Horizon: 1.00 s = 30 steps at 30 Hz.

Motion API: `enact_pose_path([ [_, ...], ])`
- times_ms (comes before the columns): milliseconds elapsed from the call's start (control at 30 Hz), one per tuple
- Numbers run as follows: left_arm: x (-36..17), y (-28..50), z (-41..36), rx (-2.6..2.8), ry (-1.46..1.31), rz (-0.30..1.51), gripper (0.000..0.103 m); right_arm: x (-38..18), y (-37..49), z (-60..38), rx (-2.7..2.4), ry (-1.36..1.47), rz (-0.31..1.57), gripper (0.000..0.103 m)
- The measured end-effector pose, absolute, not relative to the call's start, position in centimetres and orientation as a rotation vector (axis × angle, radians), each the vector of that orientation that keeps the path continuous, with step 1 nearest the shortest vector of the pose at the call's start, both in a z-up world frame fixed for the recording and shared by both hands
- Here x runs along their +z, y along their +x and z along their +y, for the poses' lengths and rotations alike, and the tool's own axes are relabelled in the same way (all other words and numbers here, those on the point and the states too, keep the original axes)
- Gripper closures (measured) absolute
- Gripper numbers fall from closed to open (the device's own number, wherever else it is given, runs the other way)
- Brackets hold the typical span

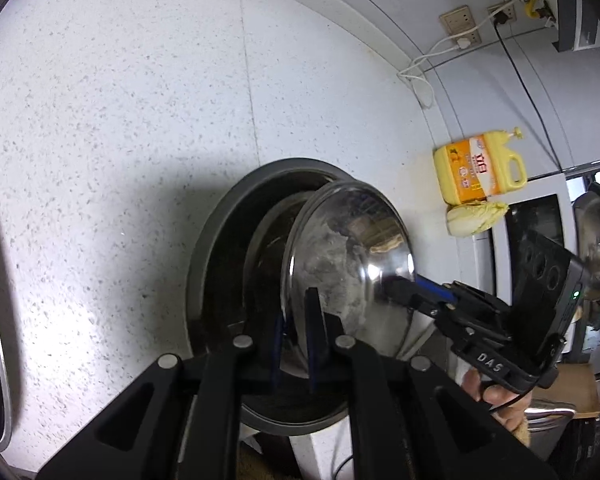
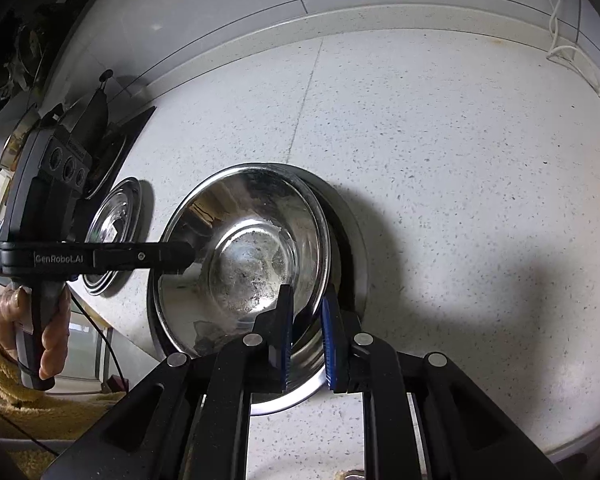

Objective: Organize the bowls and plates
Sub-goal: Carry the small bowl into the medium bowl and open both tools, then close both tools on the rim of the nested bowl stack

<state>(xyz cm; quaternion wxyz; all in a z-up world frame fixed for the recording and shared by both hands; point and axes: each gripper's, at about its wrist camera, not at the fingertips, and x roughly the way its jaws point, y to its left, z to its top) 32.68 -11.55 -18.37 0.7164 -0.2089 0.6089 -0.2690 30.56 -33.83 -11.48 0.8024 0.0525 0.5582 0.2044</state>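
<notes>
worktop [image 2: 460, 160]: pale speckled stone, wall edge along the far side, nothing much on the middle of it

dark basin [image 1: 216, 248]: biggest dish here, sits on the worktop well in from the wall edge, and there's another steel dish nested inside it

steel bowl [image 2: 240, 248]: the one being handled, tilted up over the dark basin, one side of its rim low in the basin, looks about to get nested

small steel plate [image 2: 114, 236]: lying flat just beside the basin, toward the stove end

left gripper [image 1: 296, 344]: jaws clamped on the bowl's rim

right gripper [image 2: 306, 344]: jaws pinched on the opposite rim

key relation: the bowl hangs between both grippers, so I'd guess both lower together
</notes>
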Motion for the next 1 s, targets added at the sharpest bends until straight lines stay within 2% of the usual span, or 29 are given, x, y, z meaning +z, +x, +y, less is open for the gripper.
enact_pose_path([
  [333,-16.1,33.2,-9.6,-0.577,-0.467,1.267,0.095,-11.6,30.6,-33.3,0.404,0.068,1.188,0.089],
  [433,-14.9,33.4,-8.6,-0.562,-0.465,1.229,0.095,-11.2,30.5,-32.9,0.384,0.040,1.168,0.074],
  [567,-13.3,33.2,-7.4,-0.556,-0.489,1.184,0.092,-10.6,30.5,-33.0,0.362,0.028,1.151,0.070],
  [1000,-13.2,31.5,-4.7,-0.508,-0.503,1.165,0.092,-7.4,28.7,-34.5,0.343,0.079,1.043,0.068],
])
